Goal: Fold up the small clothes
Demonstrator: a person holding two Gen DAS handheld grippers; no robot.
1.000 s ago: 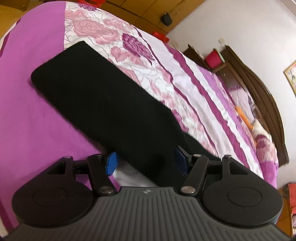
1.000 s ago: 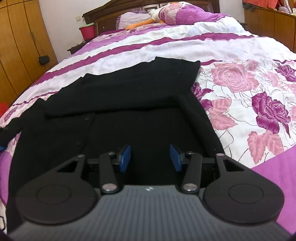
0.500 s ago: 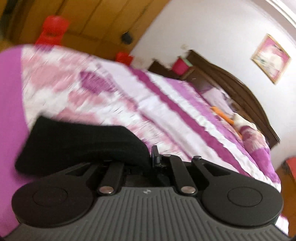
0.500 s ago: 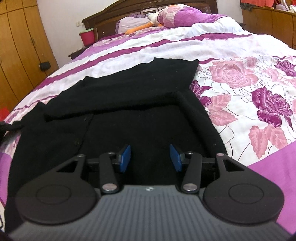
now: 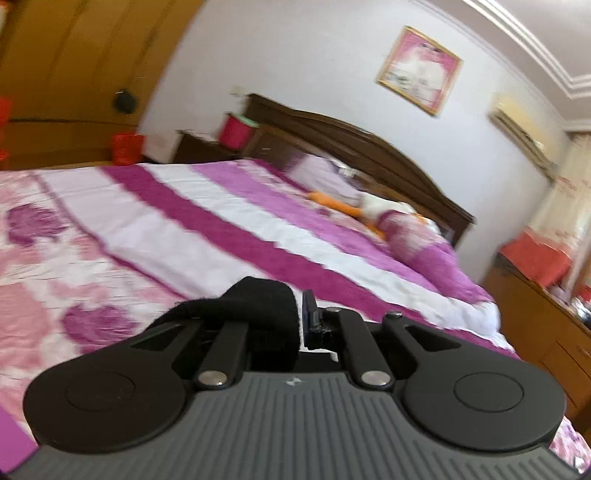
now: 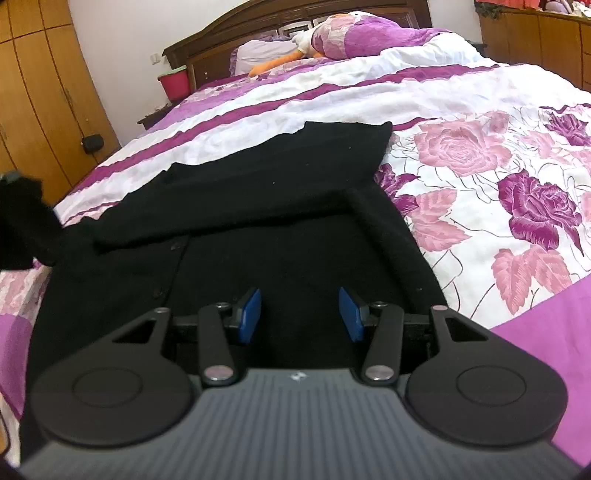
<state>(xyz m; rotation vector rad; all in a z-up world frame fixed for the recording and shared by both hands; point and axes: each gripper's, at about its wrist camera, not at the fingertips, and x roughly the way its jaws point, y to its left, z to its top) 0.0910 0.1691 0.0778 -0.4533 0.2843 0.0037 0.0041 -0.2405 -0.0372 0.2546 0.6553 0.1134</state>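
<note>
A black cardigan (image 6: 258,229) lies spread on the bed, one sleeve folded across its body. My left gripper (image 5: 299,314) is shut on the other black sleeve (image 5: 258,306), lifted above the bedspread; that raised sleeve shows at the left edge of the right wrist view (image 6: 26,221). My right gripper (image 6: 299,314) is open and empty, low over the cardigan's lower body.
The purple, white and rose-patterned bedspread (image 6: 498,155) covers the bed. Pillows and a plush toy (image 6: 332,33) lie at the dark wooden headboard (image 5: 369,144). Wooden wardrobes (image 6: 37,92) stand at left, a red bin (image 6: 175,81) beside the headboard, a cabinet (image 5: 535,325) at right.
My left gripper shut on the sleeve and lifted it up off the bed, tilting toward the headboard. My right gripper stayed open over the cardigan, nearly still.
</note>
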